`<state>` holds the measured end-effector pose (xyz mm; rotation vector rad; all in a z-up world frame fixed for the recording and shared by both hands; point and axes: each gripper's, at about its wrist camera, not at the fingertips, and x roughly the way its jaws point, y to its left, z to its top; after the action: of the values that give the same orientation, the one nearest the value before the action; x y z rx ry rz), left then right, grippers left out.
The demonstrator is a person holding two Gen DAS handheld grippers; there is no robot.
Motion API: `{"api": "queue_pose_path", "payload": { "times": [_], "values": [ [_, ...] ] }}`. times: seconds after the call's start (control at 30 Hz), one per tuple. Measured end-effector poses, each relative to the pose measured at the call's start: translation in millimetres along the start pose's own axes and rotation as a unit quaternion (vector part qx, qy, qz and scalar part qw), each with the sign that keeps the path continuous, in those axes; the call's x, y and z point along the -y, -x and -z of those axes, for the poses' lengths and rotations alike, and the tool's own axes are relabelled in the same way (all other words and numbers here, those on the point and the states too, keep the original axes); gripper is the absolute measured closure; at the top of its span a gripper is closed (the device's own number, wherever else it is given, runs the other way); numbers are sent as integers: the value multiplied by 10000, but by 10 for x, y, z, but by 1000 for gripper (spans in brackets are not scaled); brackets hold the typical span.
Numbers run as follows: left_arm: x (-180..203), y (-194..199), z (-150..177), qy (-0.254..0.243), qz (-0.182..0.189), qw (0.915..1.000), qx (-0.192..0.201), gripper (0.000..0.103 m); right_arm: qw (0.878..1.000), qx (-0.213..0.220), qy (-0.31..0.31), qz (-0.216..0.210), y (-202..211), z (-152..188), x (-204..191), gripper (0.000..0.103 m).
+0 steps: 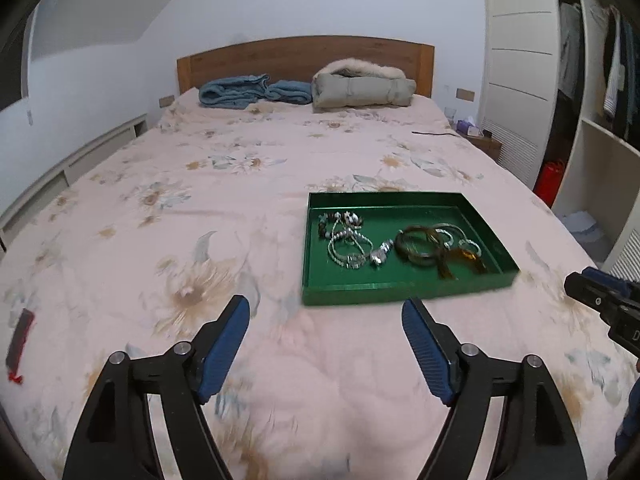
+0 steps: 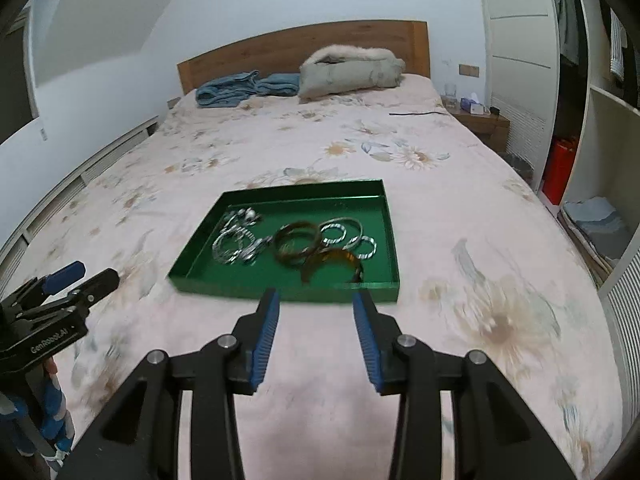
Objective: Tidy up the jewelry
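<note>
A shallow green tray lies on the bed and holds jewelry. Silver bead chains lie in its left part, dark and silver bangles and an amber piece in its right part. My left gripper is open and empty, just short of the tray's near edge. In the right wrist view the tray lies straight ahead with chains, bangles and the amber piece. My right gripper is open and empty at the tray's near edge.
The bed has a pink floral cover. A blue blanket and a folded grey coat lie by the headboard. A red-edged dark object lies at the left. A nightstand and wardrobe shelves stand at the right.
</note>
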<state>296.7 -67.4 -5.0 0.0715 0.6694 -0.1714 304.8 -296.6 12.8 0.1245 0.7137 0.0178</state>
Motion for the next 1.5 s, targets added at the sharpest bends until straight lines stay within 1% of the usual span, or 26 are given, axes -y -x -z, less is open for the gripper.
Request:
{"api": "queue_pose_path", "payload": {
  "times": [0.07,0.2,0.3,0.57,0.87,1.03,1.13,1.3,1.5],
  "values": [
    [23,219,107,-57,-42,9999,88,24,10000,35,80,-6,191,114,-70,63],
    [63,593,280,-136,-60,9996,244,19,9996,139,242,-3,544,336,-194,60],
    [94,879,423,-203,-13,9992,338,17,9991,206,371,7,773,476,-284,57],
    [102,1425,693,-203,-9,9984,525,15,9974,368,618,70,1281,805,-450,51],
    [52,1792,856,-215,-65,9971,732,11,9958,555,718,155,1636,1014,-520,49],
    [54,1918,898,-209,-90,9962,841,5,9950,609,771,206,1743,1084,-536,47],
    [63,1981,916,-227,-97,9957,897,3,9948,638,757,238,1788,1118,-518,46],
    [77,2069,950,-230,-70,9952,952,1,9949,673,713,257,1849,1176,-480,37],
    [116,2151,982,-255,-73,9947,992,1,9947,752,639,291,1934,1230,-423,33]
  ]
}}
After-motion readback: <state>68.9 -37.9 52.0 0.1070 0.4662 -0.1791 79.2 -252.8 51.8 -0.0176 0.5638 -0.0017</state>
